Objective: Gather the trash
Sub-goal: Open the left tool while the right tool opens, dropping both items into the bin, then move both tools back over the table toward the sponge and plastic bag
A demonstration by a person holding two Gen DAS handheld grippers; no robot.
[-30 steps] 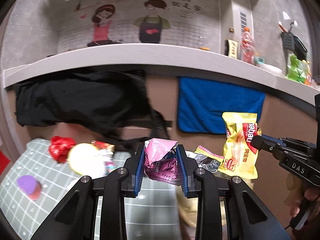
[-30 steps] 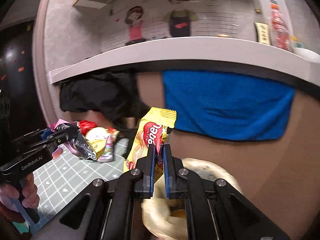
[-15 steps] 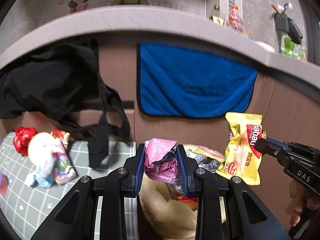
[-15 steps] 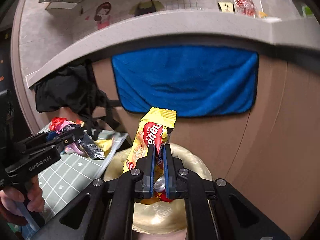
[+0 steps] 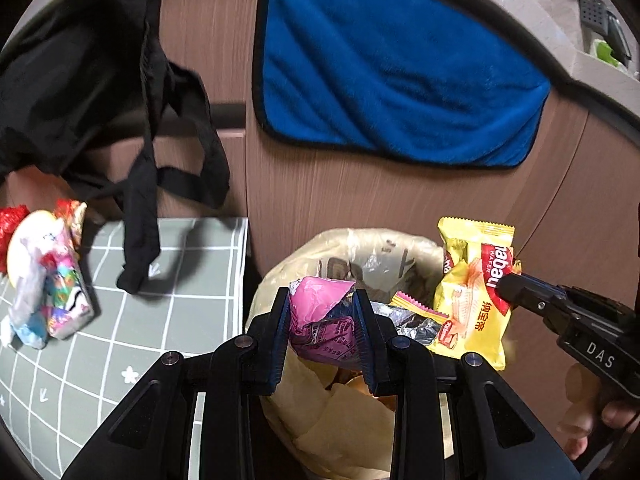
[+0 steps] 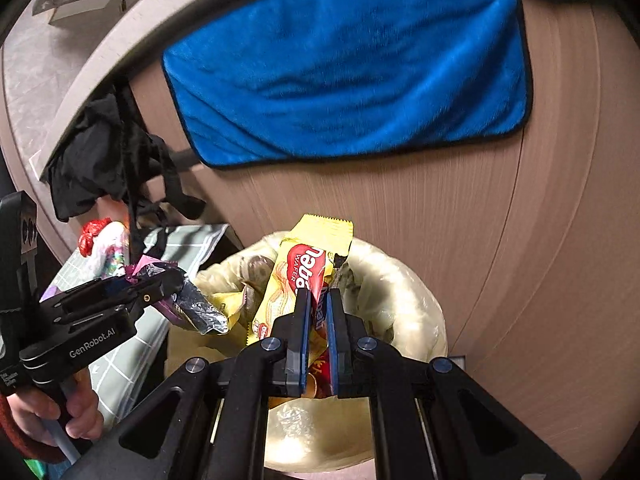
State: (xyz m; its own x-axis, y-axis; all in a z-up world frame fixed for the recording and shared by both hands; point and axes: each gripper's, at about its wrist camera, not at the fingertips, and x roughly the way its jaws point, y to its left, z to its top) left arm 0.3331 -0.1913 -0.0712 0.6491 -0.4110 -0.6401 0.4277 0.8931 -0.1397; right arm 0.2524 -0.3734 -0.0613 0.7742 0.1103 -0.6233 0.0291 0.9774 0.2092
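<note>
Both hand-held grippers are now hanging over the lined trash bin (image 5: 344, 248), having swung across from the desk (image 5: 168, 320) side within the last second; the wall mural has dropped out of view and the bin mouth is filling the lower frame. The left hand-held gripper (image 5: 322, 336) is clamping a crumpled pink wrapper (image 5: 320, 320), foil trailing off its side. The right hand-held gripper (image 6: 318, 336) is pinching a yellow wafer packet (image 6: 308, 276) upright above the opening. Judging from this, both pieces are lining up for release into the bin.

More trash (image 5: 48, 280) is waiting on the checked desk mat, cut off at the frame edge. The bin's contents are largely hidden behind the fingers. A blue towel (image 5: 392, 72) and black garment (image 5: 80, 80) are hanging behind.
</note>
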